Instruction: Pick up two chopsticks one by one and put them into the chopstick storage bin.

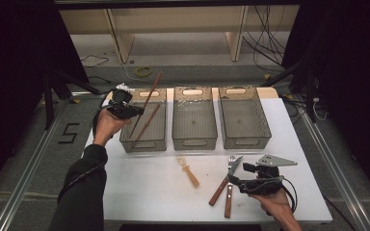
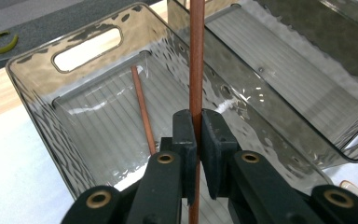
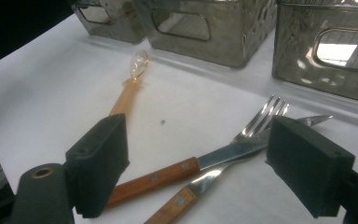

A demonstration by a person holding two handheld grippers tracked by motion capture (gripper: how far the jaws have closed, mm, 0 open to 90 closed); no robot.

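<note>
Sorting of utensils into bins stands partly done. From the high view, your left gripper holds a brown chopstick tilted over the left bin, where a second chopstick already lies. The middle bin and right bin look empty. A spoon, a fork and a knife remain on the white table, just beside your right gripper.

Left gripper view: your jaws are pressed together on the held chopstick, which stands upright between the pads above the left bin; the other chopstick rests on the bin floor.

Right gripper view: your right gripper is spread wide, holding nothing, with the knife and fork crossed on the table between its jaws, and the spoon farther off. Judged remaining: release the chopstick, then sort the three pieces.
</note>
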